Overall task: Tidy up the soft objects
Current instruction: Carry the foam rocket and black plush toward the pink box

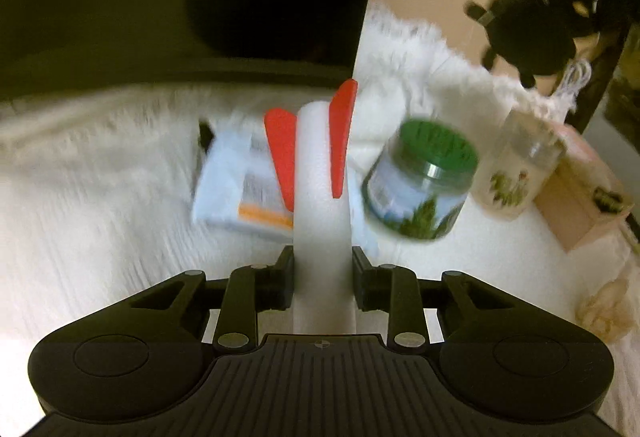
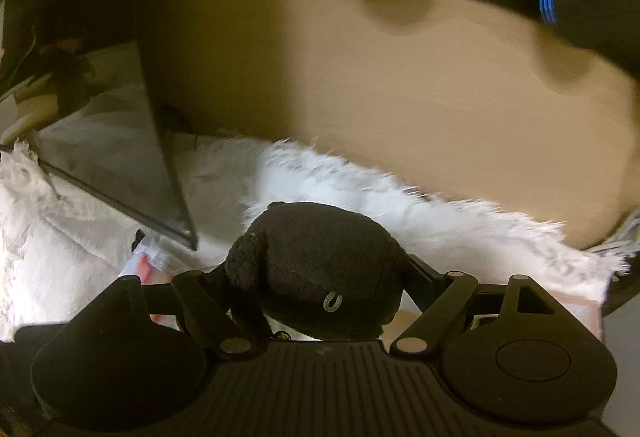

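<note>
My left gripper (image 1: pixel 314 145) is shut on a white foam tube (image 1: pixel 322 221) that runs up between its red fingertips (image 1: pixel 282 153), held above the white furry rug (image 1: pixel 100 189). My right gripper is shut on a black plush toy (image 2: pixel 320 269); its fingertips are hidden behind the toy. The same plush (image 1: pixel 528 33) shows in the left wrist view at the upper right, hanging from the right gripper above the rug's far edge.
On the rug lie a pale blue packet (image 1: pixel 236 181), a green-lidded jar (image 1: pixel 424 181), a clear floral bottle (image 1: pixel 520 165) and a pink box (image 1: pixel 584 205). A dark screen (image 2: pixel 120 165) stands at the rug's back. A beige wall (image 2: pixel 400 97) lies behind.
</note>
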Tool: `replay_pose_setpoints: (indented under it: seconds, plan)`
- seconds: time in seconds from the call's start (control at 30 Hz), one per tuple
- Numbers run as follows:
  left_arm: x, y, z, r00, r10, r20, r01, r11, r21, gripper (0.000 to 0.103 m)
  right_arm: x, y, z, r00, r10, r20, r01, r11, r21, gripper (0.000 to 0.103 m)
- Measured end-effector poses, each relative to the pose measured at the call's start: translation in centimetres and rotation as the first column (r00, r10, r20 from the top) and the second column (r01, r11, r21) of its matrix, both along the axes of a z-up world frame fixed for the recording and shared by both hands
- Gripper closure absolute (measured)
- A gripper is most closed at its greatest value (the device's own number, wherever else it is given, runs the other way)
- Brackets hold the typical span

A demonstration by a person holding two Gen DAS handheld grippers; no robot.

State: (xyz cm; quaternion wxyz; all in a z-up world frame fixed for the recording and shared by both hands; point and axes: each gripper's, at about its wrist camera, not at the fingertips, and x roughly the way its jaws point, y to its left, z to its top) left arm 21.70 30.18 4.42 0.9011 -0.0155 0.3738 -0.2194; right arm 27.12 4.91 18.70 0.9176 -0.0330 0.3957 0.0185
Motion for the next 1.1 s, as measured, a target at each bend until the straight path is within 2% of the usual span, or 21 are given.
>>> replay_pose_setpoints:
  seconds: [0.07,0.17,0.27,0.33,0.4,0.57,0.67,0.73,0.93,1.0,1.1]
  plan:
    - [-0.1,0.2,2.6,1.000,0.011,0.020,-0.010,0.999,-0.048,0.071,-1.1,-1.7,1.2,1.000,-0.006,0.031,0.006,1.000,-0.004,0.020]
    - [-0.3,-0.7,7.2,0.995,-0.006,0.096,0.015,0.996,-0.094,0.071,-2.8,-4.7,3.0,0.996,-0.024,0.089,0.025,1.000,-0.012,0.020]
    - [-0.9,-3.6,11.4,0.984,-0.057,0.169,0.080,0.987,-0.137,0.071,-4.8,-8.5,5.1,0.987,-0.067,0.148,0.070,0.997,-0.015,0.020]
    - [-1.0,-6.5,13.2,0.978,-0.106,0.180,0.138,0.974,-0.177,0.071,-6.5,-11.3,6.4,0.978,-0.102,0.181,0.104,0.995,-0.005,0.020]
    - [-0.8,-9.8,13.8,0.974,-0.155,0.167,0.189,0.959,-0.212,0.071,-8.3,-13.9,7.1,0.968,-0.139,0.210,0.142,0.990,0.002,0.020]
    - [0.4,-19.4,12.4,0.955,-0.288,0.072,0.296,0.908,-0.296,0.071,-12.2,-19.2,6.6,0.953,-0.220,0.211,0.220,0.975,0.023,0.020]
    - [1.5,-24.6,10.2,0.946,-0.323,-0.014,0.299,0.891,-0.340,0.071,-14.1,-21.5,5.4,0.951,-0.233,0.204,0.230,0.972,0.042,0.020]
    - [2.1,-27.1,8.9,0.945,-0.322,-0.052,0.284,0.892,-0.351,0.071,-14.5,-22.6,4.9,0.953,-0.235,0.191,0.226,0.972,0.069,0.020]
    - [4.0,-31.0,5.1,0.951,-0.263,-0.162,0.177,0.894,-0.411,0.071,-15.4,-24.3,3.2,0.947,-0.258,0.193,0.238,0.964,0.123,0.020]
    - [4.3,-32.0,4.1,0.961,-0.227,-0.159,0.148,0.906,-0.398,0.071,-15.3,-24.3,2.5,0.949,-0.247,0.194,0.229,0.967,0.113,0.020]
    - [5.2,-33.8,2.8,0.967,-0.169,-0.192,0.103,0.944,-0.314,0.067,-14.9,-24.5,1.2,0.953,-0.241,0.184,0.225,0.969,0.104,0.020]
